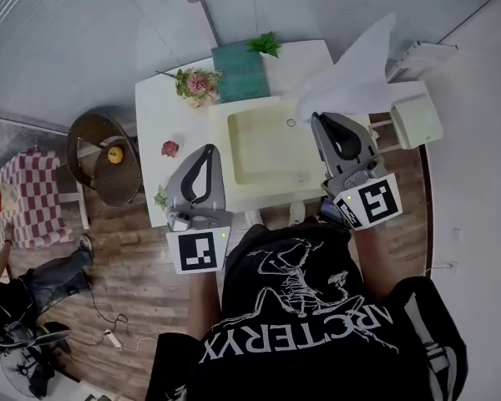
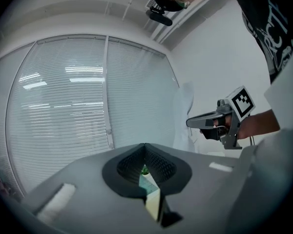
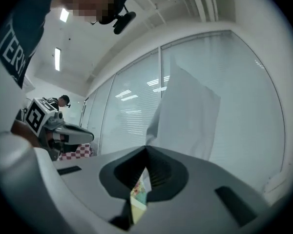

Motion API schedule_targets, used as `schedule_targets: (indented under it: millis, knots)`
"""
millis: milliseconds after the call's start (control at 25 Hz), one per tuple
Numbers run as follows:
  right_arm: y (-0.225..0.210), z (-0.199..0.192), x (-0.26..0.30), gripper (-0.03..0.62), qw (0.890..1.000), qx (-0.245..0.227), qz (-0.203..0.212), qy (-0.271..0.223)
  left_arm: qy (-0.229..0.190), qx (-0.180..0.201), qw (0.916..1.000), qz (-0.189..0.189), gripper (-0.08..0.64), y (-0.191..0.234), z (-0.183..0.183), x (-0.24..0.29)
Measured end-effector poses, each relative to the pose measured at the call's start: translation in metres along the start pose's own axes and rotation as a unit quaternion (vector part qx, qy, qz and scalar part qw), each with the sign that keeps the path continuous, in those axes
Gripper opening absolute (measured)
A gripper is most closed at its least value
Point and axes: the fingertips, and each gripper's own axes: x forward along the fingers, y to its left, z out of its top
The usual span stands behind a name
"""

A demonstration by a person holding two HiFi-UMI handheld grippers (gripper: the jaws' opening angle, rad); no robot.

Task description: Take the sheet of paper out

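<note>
Your right tool [image 1: 317, 117], clenched on the sheet of paper [image 1: 355, 69], holds it aloft over the cream tray [image 1: 234, 182] on the desk [image 1: 154, 115], left tool [image 1: 210, 149] clenched empty; the lift-out looks done, so next pick a clear spot to lay it.

sheet of paper [image 1: 351, 67]: white, thin, slightly translucent, loosely creased. stands upright in the air, top corner tapering to a point, lower edge pinched between the closed jaws of the right gripper [image 1: 321, 119].
</note>
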Motion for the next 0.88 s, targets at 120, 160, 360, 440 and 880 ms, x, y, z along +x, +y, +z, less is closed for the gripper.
schedule_targets:
  millis: [120,160,360,440,880]
  knots:
    - [0.0013,0.0066,0.0014,0.012,1.000,-0.025,-0.009,-0.008,-0.005,-0.003,1.0000,-0.002,0.011,-0.0024,0.0021,0.0004]
    - [0.0019,0.0085,0.0020,0.012,0.999,-0.032,-0.010,-0.009,-0.006,-0.003,1.0000,-0.002,0.011,-0.0022,0.0031,0.0002]
    - [0.0013,0.0107,0.0029,0.012,0.999,-0.049,-0.013,-0.007,-0.006,-0.004,1.0000,0.003,0.011,0.0018,0.0051,0.0011]
    - [0.0013,0.0103,0.0030,0.012,0.999,-0.049,-0.012,-0.007,-0.007,-0.003,1.0000,0.005,0.011,0.0034,0.0057,0.0010]
    - [0.0028,0.0114,-0.0001,0.012,0.998,-0.056,-0.007,-0.005,-0.010,-0.001,0.9999,0.007,0.011,0.0008,0.0092,-0.0006]
